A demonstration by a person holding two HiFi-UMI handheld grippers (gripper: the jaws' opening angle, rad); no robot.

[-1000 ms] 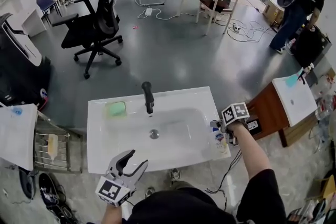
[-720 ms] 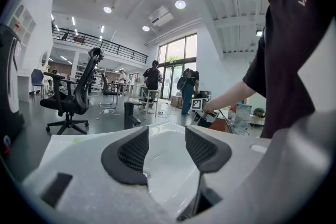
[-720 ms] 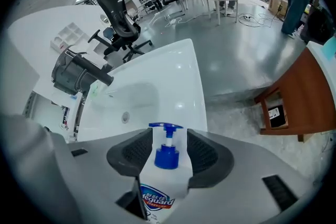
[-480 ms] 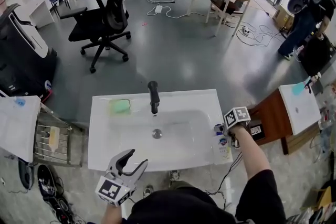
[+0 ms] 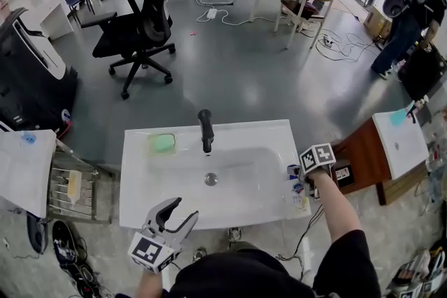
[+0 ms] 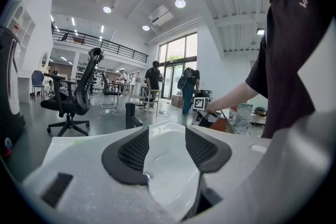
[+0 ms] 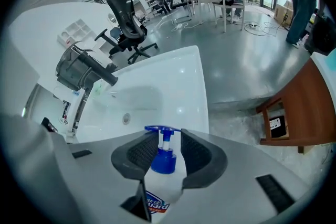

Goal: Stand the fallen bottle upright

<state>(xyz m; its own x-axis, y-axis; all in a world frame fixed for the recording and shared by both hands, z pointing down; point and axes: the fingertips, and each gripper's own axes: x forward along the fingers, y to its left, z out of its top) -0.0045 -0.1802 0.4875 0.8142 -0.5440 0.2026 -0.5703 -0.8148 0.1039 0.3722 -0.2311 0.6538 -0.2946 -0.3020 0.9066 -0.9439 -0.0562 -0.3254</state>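
Jaws of the right gripper (image 7: 165,138) have just been closing round the bottle (image 7: 164,162), not yet pinching; left gripper (image 6: 167,131) spread.

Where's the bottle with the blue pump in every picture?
Head view: the pump bottle lies on the sink's right rim, right of centre.
Left gripper view: it cannot be picked out.
Right gripper view: the bottle is at bottom centre, between the right gripper's jaws, which have just been closing but do not yet press it.
Shared landmark: the black faucet.
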